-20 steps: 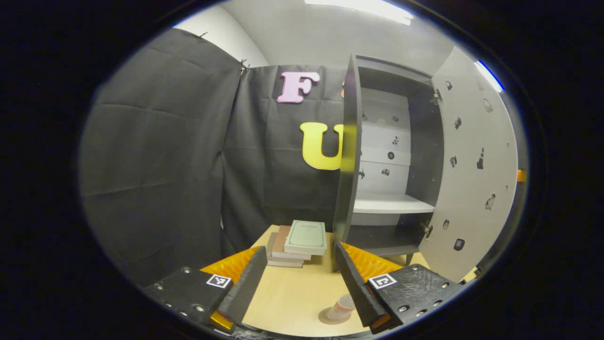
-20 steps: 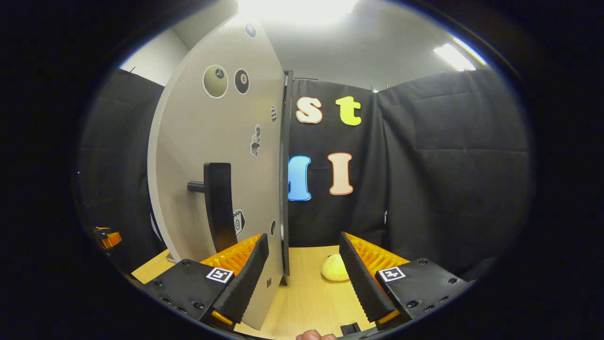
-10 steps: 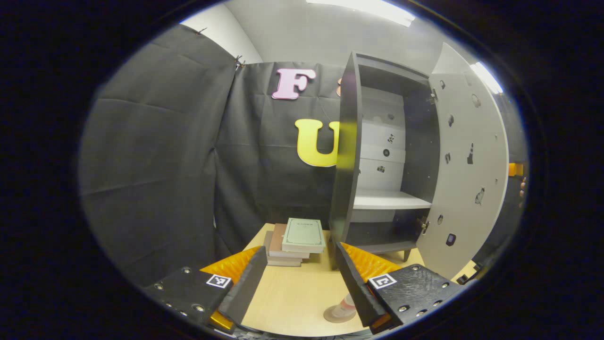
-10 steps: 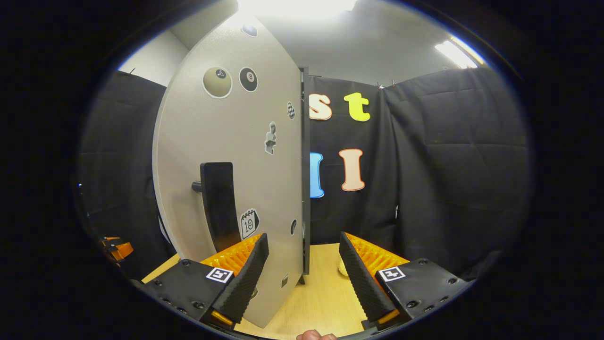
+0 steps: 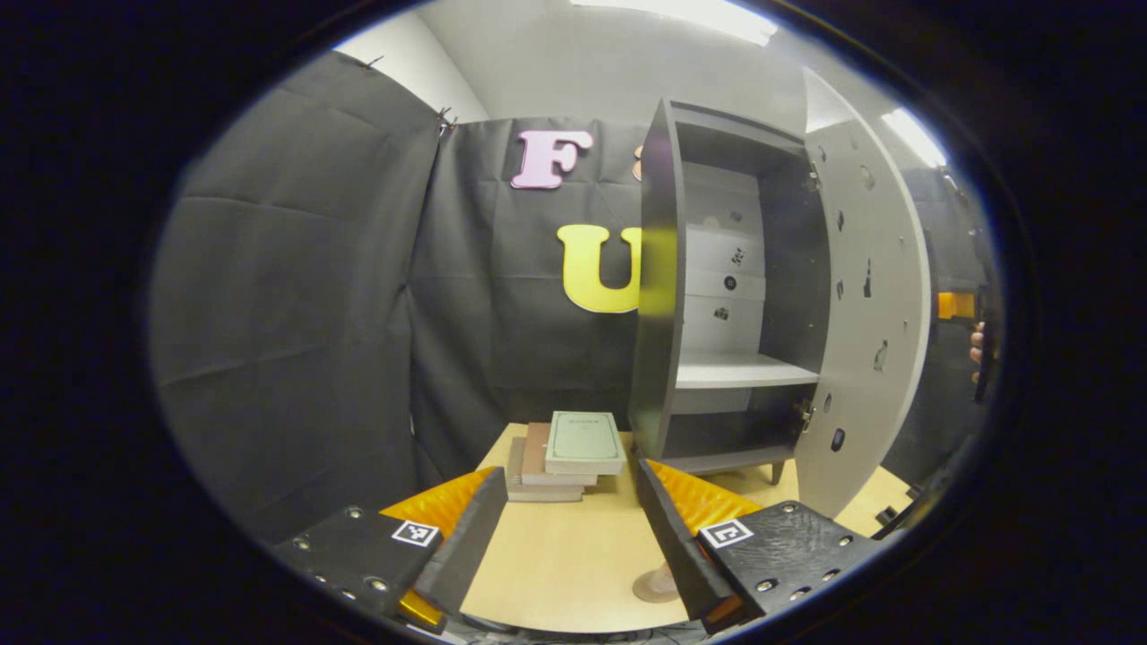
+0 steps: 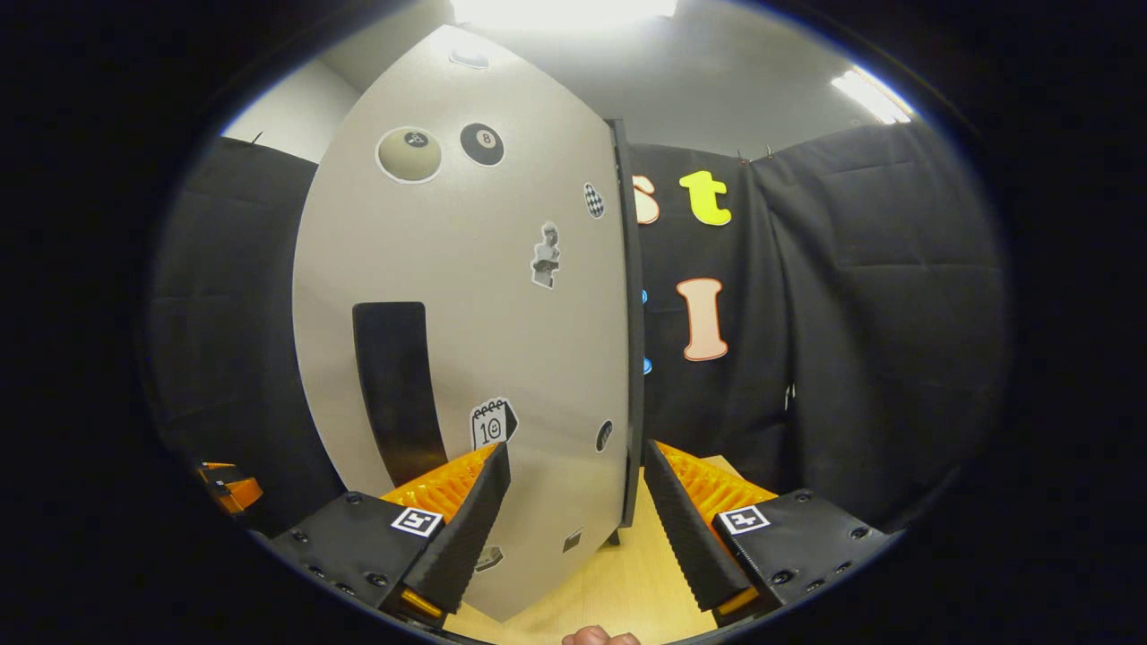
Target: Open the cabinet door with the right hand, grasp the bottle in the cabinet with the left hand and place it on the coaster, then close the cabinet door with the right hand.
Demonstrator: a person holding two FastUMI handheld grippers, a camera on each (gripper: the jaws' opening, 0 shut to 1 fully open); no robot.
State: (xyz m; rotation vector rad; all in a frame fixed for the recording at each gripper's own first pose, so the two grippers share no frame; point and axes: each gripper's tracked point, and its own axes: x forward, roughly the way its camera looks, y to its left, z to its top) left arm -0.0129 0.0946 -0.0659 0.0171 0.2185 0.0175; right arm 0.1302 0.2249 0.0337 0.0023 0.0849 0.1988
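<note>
A: Where is the bottle (image 5: 661, 580) right now?

B: In the left gripper view it stands on the coaster (image 5: 647, 591) near the front edge of the bench (image 5: 556, 555). Most of it is hidden behind a finger of the left hand-held gripper (image 5: 566, 537), so just its base and a slice of the coaster's rim peek out; I can't make out its cap or its upper part.

A: And the left hand-held gripper itself?

B: Its jaws are spread wide, with nothing between them but bare bench top. It touches neither bottle nor coaster.

A: What about the cabinet (image 5: 717, 296)?

B: The cabinet door (image 5: 860, 305) stands partly open. Inside, a pale shelf (image 5: 739, 369) and the back panel with small stickers can be seen; the stickers are too small to identify. A stack of books (image 5: 564, 455) lies on the bench just left of the cabinet.

A: The right hand-held gripper (image 6: 578, 524)?

B: Jaws apart as well, gripping nothing. In the right gripper view the door's hinge edge sits between its fingers, and the door's dark handle (image 6: 397, 390) is beside the left finger, its lower end cut off behind it. Whether a finger touches the door panel, I cannot tell. At the far right edge of the left gripper view, part of a hand (image 5: 977, 351) shows beyond the door, mostly cut off.
</note>
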